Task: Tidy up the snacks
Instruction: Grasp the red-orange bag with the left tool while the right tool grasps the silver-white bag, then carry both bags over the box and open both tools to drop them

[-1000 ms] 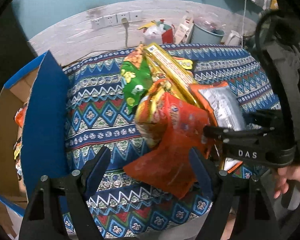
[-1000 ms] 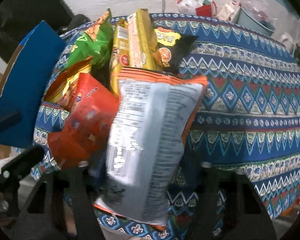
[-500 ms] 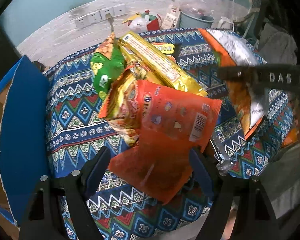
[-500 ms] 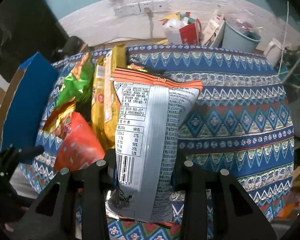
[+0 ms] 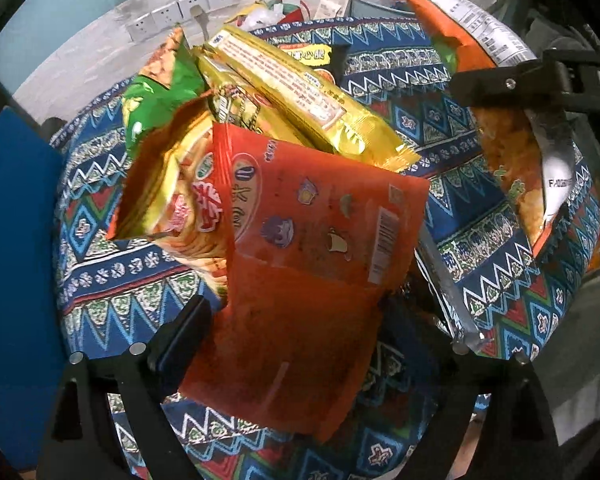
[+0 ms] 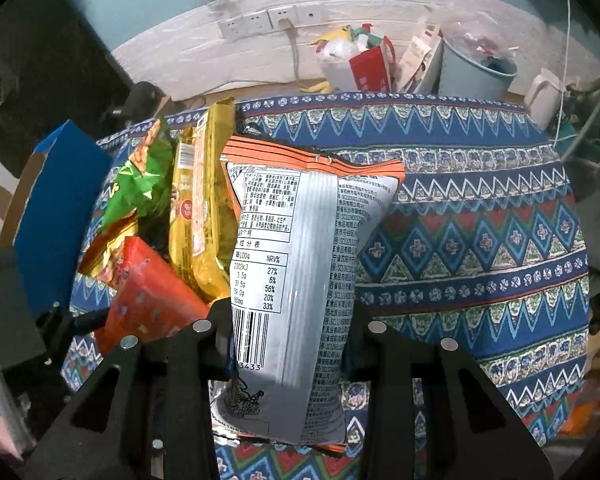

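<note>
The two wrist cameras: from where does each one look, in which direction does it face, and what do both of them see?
Left wrist: sits behind the left gripper, faces forward and down at the snack pile on the cloth; its fingers grip the red bag; the right gripper enters at upper right.
Right wrist: sits behind the right gripper, faces the wall sockets; its fingers clamp the silver bag; the left gripper shows at lower left.
Shared: both bags, yellow pack, green bag, blue box flap.
</note>
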Action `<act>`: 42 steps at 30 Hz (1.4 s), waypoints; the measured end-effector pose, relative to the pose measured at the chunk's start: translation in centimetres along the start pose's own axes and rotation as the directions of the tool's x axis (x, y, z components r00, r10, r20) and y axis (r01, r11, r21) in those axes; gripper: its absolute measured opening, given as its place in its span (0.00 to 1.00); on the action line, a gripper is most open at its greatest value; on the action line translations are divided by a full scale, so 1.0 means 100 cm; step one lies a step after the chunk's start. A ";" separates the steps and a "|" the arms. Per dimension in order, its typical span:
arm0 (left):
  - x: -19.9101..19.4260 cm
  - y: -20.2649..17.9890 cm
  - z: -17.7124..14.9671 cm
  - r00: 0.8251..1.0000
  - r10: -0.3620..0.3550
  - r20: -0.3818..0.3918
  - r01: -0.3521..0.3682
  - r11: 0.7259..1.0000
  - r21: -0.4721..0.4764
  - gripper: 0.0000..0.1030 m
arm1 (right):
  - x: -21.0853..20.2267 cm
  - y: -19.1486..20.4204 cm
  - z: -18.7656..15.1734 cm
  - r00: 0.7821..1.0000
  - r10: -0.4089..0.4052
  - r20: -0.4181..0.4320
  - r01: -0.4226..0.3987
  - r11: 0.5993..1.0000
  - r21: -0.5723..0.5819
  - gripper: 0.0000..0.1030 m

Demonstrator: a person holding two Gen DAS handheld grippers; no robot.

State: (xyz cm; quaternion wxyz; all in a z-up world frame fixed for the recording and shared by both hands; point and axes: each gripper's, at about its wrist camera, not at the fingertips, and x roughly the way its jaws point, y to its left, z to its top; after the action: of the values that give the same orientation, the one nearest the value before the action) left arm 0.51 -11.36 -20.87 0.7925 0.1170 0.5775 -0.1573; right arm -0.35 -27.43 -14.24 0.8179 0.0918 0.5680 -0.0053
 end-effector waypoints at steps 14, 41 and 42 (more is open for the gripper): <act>-0.006 0.009 -0.007 1.000 0.013 0.021 -0.012 1.000 -0.014 0.35 | -0.006 -0.003 0.003 1.000 0.000 0.023 0.000 1.000 -0.003 0.34; -0.112 0.061 0.014 0.954 0.117 0.277 -0.078 0.986 -0.148 0.35 | -0.052 0.049 0.032 0.983 0.020 0.183 0.008 0.988 -0.151 0.34; -0.114 0.063 0.014 0.951 0.122 0.283 -0.081 0.985 -0.151 0.35 | -0.054 0.052 0.034 0.982 0.025 0.189 0.005 0.988 -0.154 0.34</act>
State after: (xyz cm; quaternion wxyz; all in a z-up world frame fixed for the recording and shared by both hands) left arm 0.93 -4.77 -9.53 0.8820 0.0670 0.4573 -0.0915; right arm 1.49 -23.35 -7.31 0.8731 0.0305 0.4854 0.0340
